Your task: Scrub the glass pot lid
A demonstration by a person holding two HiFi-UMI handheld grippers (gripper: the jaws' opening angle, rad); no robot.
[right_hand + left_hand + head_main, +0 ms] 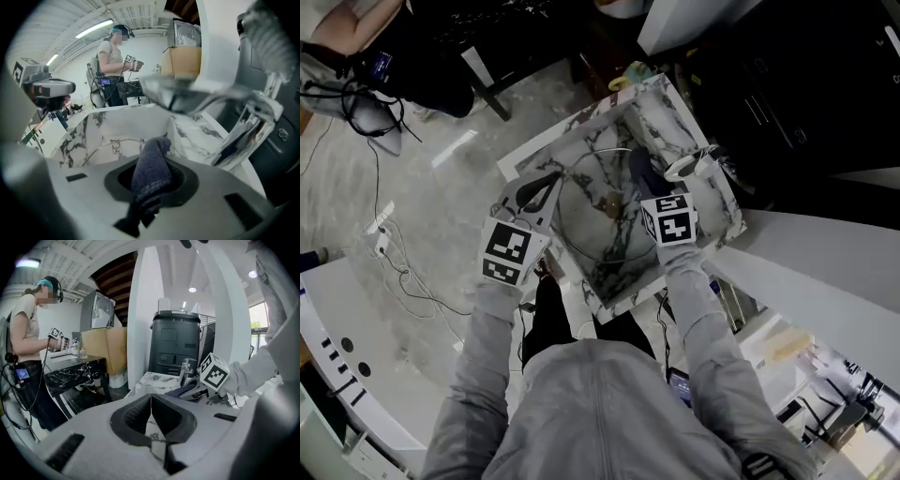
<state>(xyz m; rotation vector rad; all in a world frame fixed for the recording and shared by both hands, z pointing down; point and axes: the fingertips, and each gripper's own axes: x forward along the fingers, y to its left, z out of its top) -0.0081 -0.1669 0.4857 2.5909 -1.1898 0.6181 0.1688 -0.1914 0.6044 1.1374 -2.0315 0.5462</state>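
Pinching the glass pot lid at centre frame, left hand-held gripper is risking a slip (thin rim hold) if right hand-held gripper, clamping dark cloth, is pushing hard.

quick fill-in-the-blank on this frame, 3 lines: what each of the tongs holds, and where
1. The right tongs are shut on a dark blue ___.
2. The left tongs pinch the edge of the glass ___.
3. Both tongs are over a white marble ___.

Missing words: cloth; lid; sink.
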